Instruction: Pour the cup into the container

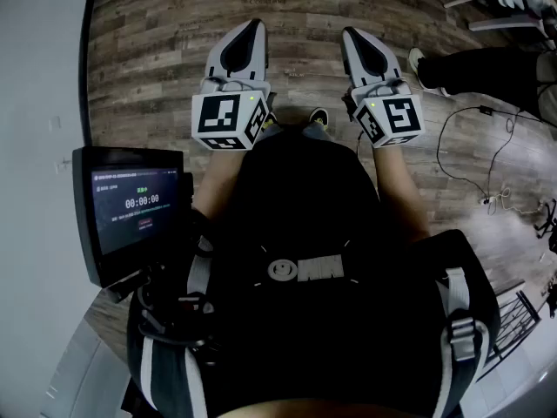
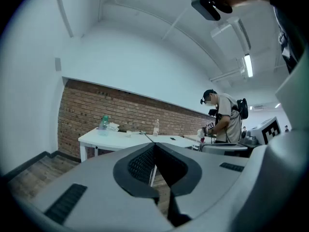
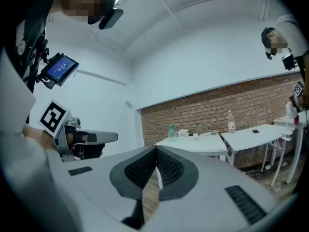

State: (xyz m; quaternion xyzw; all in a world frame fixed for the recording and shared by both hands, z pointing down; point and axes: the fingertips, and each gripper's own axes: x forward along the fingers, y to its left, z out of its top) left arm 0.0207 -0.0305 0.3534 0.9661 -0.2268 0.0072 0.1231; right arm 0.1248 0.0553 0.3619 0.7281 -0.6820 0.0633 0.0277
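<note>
Wood floor beneath | left gripper closed, empty | right gripper closed, empty | both level, likely start pose | bench well apart, pouring unstarted

- In the head view, the wearer's dark torso hides all but the tip of one shoe.
- A bystander's leg is cut off by the top right edge.
- The fine print on the screen is too small to read.
- In the left gripper view, the small items on the white table are too small to name.
- In the right gripper view, the left gripper is partly hidden below, and another person is cut off at the right edge.
</note>
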